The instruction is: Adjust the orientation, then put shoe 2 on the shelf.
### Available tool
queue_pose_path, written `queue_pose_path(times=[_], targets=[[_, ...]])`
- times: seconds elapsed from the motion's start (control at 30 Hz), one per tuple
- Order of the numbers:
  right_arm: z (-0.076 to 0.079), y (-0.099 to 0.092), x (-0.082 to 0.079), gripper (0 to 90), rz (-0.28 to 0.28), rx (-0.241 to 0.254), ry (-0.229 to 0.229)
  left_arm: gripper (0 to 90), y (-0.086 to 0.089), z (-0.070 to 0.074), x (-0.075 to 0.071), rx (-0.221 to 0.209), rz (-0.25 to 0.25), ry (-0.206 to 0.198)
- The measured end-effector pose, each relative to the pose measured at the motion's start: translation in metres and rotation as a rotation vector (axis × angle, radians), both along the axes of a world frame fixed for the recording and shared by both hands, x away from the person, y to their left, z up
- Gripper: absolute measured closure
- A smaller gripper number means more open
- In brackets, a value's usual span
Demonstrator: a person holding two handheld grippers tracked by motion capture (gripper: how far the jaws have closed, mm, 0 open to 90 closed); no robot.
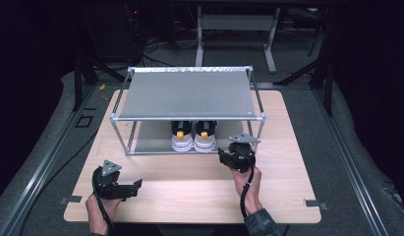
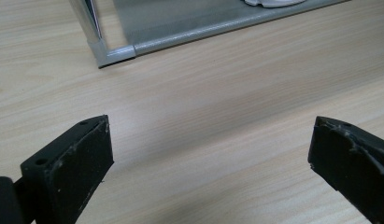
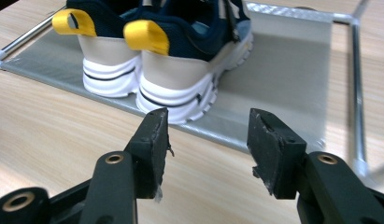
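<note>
High view: a wooden table [image 1: 189, 187] bears a metal-framed shoe rack [image 1: 187, 93] with a grey fabric top shelf and a grey lower shelf.
Shoes: a pair of sneakers [image 1: 193, 136], navy with white soles and yellow heel tabs, stands side by side on the lower shelf, heels toward the person and close to the shelf's front edge.
Right gripper [image 1: 228, 156]: held in the person's right hand, just in front of the rack and right of the sneakers, apart from them.
Right gripper view: the jaws stand a modest way apart with nothing between them; the nearer sneaker's heel [image 3: 180, 74] lies just beyond the jaw tips, untouched.
Left gripper [image 1: 136, 186]: held low over the table's near left part, well apart from the rack.
Left gripper view: the jaws gape wide over bare wood, holding nothing; the rack's front corner [image 2: 116, 53] shows ahead.
</note>
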State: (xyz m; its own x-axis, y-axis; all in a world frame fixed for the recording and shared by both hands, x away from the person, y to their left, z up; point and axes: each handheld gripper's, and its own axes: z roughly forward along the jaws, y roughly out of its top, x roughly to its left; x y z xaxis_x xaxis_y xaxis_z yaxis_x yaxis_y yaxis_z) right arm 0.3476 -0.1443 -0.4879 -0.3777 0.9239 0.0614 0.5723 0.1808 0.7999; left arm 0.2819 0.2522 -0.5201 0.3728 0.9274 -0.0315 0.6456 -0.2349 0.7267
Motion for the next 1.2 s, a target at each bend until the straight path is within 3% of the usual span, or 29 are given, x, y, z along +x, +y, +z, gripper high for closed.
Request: queue_pose_path(times=[0.5,1.1,1.2], targets=[[-0.003,-0.048,-0.016,45.8,-0.054,0.018,0.026,0.0,-0.005,0.002,0.004,0.005,-0.012,-0.006],[-0.012,-0.107,-0.040,41.2,-0.124,-0.001,0.052,0.0,0.007,-0.001,0.006,0.007,0.004,0.015],[-0.014,-0.117,-0.044,39.7,-0.112,0.018,0.061,0.0,0.010,-0.003,0.005,0.008,0.007,0.020]])
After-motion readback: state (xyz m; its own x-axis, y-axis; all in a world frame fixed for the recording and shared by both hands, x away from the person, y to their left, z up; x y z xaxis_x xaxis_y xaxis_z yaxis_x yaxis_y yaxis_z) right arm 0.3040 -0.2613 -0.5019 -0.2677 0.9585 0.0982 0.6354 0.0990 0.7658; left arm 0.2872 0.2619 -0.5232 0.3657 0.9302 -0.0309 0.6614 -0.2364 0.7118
